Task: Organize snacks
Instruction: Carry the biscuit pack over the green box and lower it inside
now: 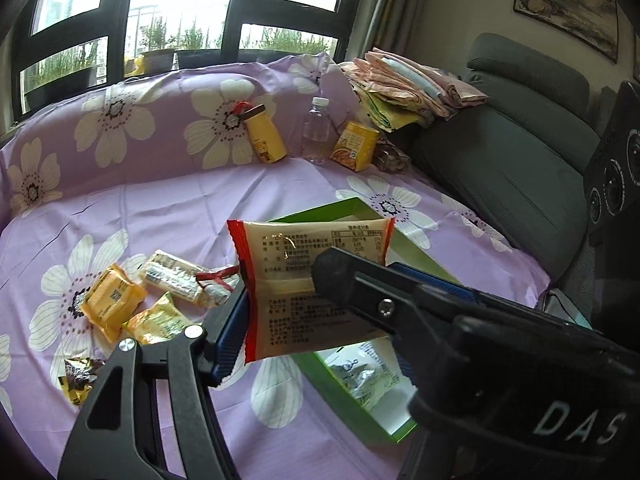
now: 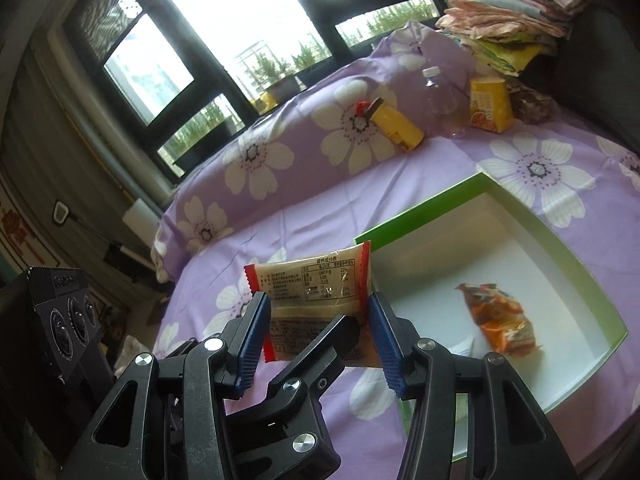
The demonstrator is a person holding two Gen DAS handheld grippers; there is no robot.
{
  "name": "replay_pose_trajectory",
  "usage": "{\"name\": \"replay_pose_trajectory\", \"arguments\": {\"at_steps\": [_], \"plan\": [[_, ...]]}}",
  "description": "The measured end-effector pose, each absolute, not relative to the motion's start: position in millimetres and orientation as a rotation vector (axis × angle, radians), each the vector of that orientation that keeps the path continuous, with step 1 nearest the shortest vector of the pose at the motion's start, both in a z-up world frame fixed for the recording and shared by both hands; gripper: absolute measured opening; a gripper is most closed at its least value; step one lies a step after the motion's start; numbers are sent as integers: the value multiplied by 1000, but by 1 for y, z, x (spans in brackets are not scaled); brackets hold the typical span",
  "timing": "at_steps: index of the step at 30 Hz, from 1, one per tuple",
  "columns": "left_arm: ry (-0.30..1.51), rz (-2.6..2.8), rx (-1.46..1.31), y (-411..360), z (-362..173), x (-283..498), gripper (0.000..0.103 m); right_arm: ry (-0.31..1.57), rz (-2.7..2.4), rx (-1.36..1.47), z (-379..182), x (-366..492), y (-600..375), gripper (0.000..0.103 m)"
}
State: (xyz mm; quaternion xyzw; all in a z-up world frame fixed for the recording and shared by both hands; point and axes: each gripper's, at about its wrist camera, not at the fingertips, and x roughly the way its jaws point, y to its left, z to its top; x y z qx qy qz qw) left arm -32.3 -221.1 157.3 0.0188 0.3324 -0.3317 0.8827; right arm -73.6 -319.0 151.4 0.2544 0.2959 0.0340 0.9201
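A beige snack packet with red crimped ends [image 1: 304,276] hangs in the air between both grippers; it also shows in the right wrist view [image 2: 316,280]. My left gripper [image 1: 316,300] is shut on it. My right gripper [image 2: 316,320] has its blue pads on both sides of the same packet. Just beyond stands an open green box with a white inside [image 2: 560,248], holding an orange packet [image 2: 500,320]. The box [image 1: 344,396] lies under the held packet in the left view. Several loose snack packets [image 1: 116,300] lie on the purple flowered cloth at left.
At the back stand a yellow can [image 1: 266,136], a clear bottle [image 1: 316,132] and a yellow carton [image 1: 356,146]. Folded cloths [image 1: 408,84] lie on a grey sofa [image 1: 520,152]. A window runs behind. A black camera rig [image 2: 64,320] sits at left.
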Motion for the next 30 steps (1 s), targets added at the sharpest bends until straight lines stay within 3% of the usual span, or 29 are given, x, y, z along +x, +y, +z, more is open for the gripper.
{"name": "replay_pose_trajectory", "arguments": {"at_steps": [13, 30], "plan": [[740, -760, 61, -278, 134, -17, 63, 638, -10, 634, 124, -68, -380, 54], [867, -777, 33, -293, 106, -2, 62, 727, -50, 699, 95, -53, -403, 54]]}}
